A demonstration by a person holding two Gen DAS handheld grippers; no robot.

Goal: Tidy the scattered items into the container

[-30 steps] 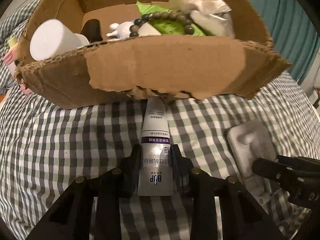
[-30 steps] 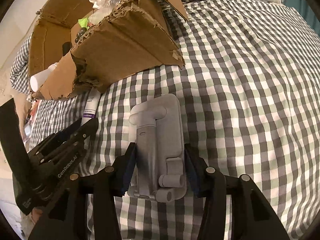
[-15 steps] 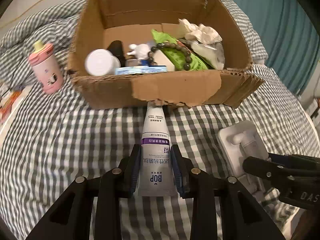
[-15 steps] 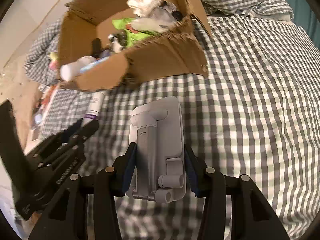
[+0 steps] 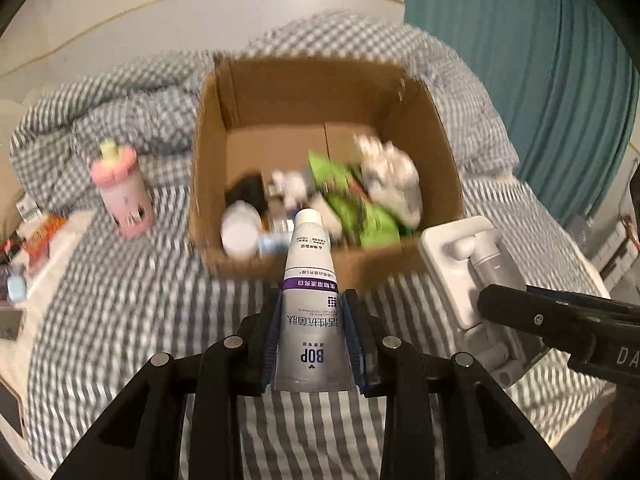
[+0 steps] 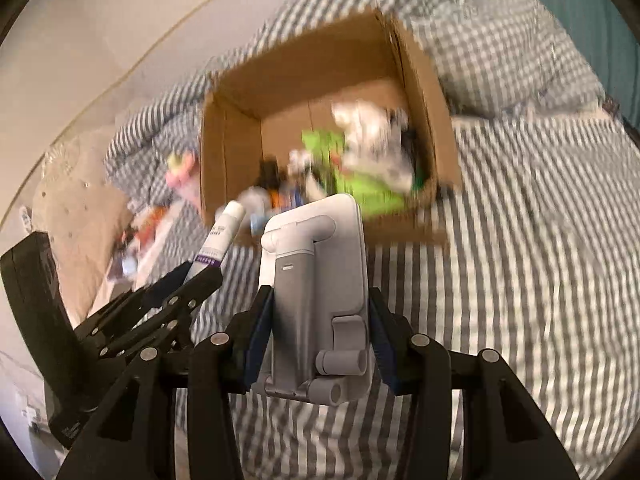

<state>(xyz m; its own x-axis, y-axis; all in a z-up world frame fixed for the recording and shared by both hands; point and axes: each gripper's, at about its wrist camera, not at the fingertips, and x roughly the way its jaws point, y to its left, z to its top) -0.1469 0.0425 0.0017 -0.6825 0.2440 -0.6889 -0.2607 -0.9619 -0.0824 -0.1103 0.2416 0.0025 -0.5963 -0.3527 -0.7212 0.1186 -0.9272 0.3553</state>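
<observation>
Claws [image 5: 312, 332] [image 6: 316, 328] side by side, angled down toward box [image 5: 436, 152].

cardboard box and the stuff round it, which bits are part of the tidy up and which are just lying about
Part of the job:
- cardboard box, the container
- toothpaste tube, clamped in the left gripper
- white folding stand, clamped in the right gripper

Just lying about:
- pink bottle left of the box
- blurred clutter at the bed's left edge
- teal curtain

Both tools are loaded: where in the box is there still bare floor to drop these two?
Bare cardboard shows along the far wall of the box, behind the pile, and at the far left corner. The near half is crowded: white bottle, green packet, crumpled white wrapping. Outside, the checked bedding between pink cup and box is bare.
</observation>
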